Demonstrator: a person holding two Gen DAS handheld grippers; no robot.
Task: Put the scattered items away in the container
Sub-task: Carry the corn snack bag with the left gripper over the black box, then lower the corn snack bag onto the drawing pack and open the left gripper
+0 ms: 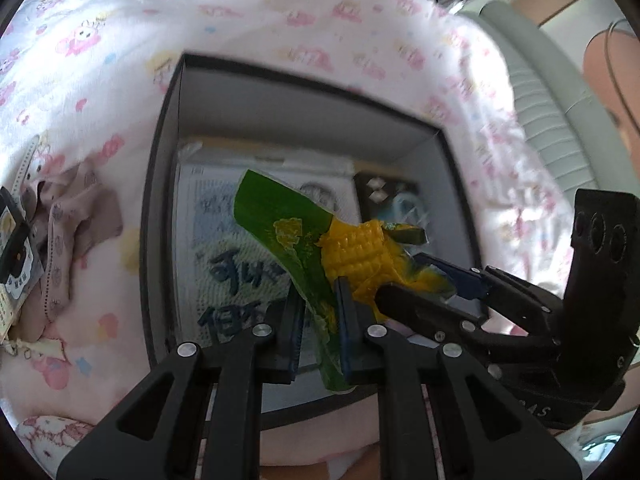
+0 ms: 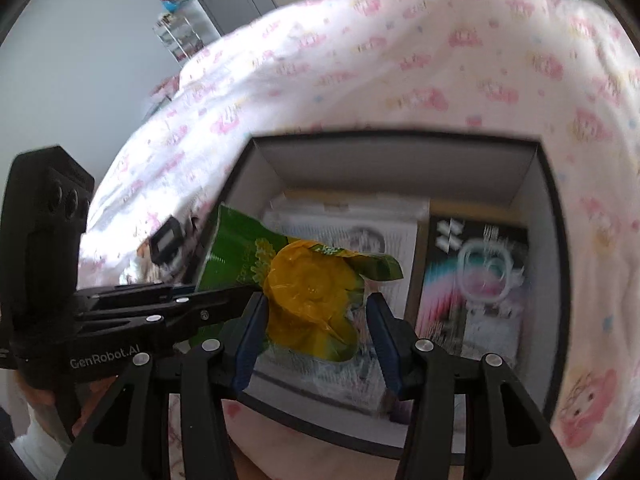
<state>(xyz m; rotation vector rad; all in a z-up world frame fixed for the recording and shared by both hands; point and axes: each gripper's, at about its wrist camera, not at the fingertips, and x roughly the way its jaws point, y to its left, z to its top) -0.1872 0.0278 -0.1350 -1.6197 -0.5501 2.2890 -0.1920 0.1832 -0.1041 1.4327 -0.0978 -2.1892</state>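
A vacuum-packed corn cob [image 1: 356, 256] in a green and yellow wrapper hangs over the open black box [image 1: 156, 240]. My left gripper [image 1: 318, 300] is shut on the flat green end of the wrapper. My right gripper [image 1: 416, 276] comes in from the right and clamps the cob's other end. In the right wrist view the yellow cob end [image 2: 312, 300] sits between the blue pads of my right gripper [image 2: 316, 308], and my left gripper [image 2: 224, 292] reaches in from the left. The box [image 2: 556, 260] has a white packet [image 1: 224, 264] and a dark packet [image 2: 472, 272] lying flat inside.
The box rests on a pink cartoon-print bedsheet [image 1: 280, 12]. A brownish-pink garment [image 1: 72, 232] and a small packet [image 1: 12, 252] lie left of the box. A pale ribbed appliance [image 1: 552, 120] stands at the bed's right edge. A wire rack [image 2: 180, 36] stands by the far wall.
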